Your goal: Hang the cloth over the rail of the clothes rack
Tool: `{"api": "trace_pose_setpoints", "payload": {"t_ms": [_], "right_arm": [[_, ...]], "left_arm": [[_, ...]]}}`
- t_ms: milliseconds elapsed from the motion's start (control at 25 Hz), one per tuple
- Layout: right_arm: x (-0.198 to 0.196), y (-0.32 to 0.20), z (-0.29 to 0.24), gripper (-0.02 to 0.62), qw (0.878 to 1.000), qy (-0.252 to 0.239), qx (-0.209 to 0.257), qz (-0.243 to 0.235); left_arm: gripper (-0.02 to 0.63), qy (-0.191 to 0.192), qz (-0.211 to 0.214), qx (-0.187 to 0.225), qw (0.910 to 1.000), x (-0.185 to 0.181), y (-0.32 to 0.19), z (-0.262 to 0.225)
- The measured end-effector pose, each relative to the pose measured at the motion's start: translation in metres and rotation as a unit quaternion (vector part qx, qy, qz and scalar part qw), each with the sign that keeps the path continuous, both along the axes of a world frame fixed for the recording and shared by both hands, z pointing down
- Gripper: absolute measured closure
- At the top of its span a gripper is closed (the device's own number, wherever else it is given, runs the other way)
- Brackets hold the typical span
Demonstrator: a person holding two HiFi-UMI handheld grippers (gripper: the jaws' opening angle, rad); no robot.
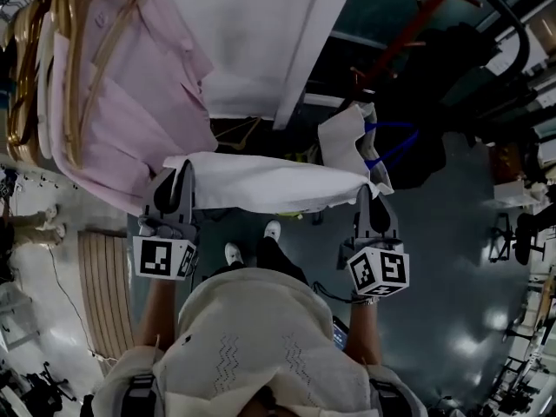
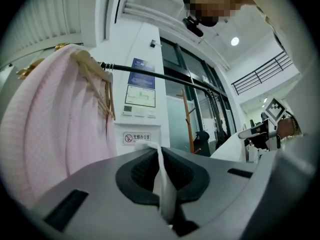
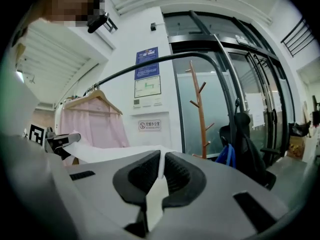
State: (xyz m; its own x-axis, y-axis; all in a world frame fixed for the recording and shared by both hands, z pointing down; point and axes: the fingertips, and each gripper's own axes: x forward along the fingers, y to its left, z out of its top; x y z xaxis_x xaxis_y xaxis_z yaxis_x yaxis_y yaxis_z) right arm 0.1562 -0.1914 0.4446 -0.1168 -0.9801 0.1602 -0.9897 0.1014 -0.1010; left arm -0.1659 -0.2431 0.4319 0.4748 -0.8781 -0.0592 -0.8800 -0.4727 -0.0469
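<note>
Glass-fronted hall, one black rail (image 2: 145, 72), one pink shirt (image 1: 130, 85) hanging. I see one white cloth (image 1: 269, 181) stretched; left gripper (image 1: 178, 188), right gripper (image 1: 369, 200) both clamped on its edge.

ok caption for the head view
Left hand-held gripper and right hand-held gripper hold a white fabric cloth beside pink shirts

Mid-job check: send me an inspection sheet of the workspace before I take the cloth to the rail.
Surface: no table; glossy dark grey floor below.
Job's things: white rectangular cloth stretched between both tools; black metal rail ahead, cloth not over it.
Clutter: pink shirts on wooden hangers on the rail.
Tools: left tool and right tool each shut on the cloth.
Cables: thin dark cable on pale floor, far left.
Surroundings: wooden coat stand, black bag.
</note>
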Motion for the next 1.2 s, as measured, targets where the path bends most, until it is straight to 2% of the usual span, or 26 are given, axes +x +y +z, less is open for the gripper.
{"api": "trace_pose_setpoints", "payload": {"t_ms": [280,400,520,680,840,1080,1200], "right_arm": [[0.028,-0.075,-0.079,0.572,0.995,-0.009,0.049,-0.084],[0.031,-0.094,-0.128,0.572,0.986,0.004,0.098,-0.131],[0.029,-0.108,-0.185,0.572,0.974,0.030,0.156,-0.162],[0.021,-0.109,-0.246,0.572,0.966,0.053,0.192,-0.167],[0.014,-0.104,-0.301,0.572,0.959,0.065,0.215,-0.173],[0.004,-0.097,-0.372,0.572,0.944,0.095,0.265,-0.173],[0.000,-0.100,-0.395,0.572,0.940,0.111,0.279,-0.163]], "left_arm": [[0.589,-0.002,-0.025,0.057,0.9980,0.028,-0.032,-0.076],[0.589,-0.008,-0.034,0.090,0.9954,0.033,-0.040,-0.114],[0.589,-0.023,-0.042,0.139,0.9892,0.034,-0.047,-0.162],[0.588,-0.059,-0.040,0.208,0.9755,0.030,-0.048,-0.230],[0.589,-0.072,-0.043,0.257,0.9628,0.024,-0.045,-0.290],[0.589,-0.103,-0.055,0.294,0.9487,0.018,-0.052,-0.353],[0.589,-0.114,-0.049,0.293,0.9480,0.018,-0.060,-0.371]]}}
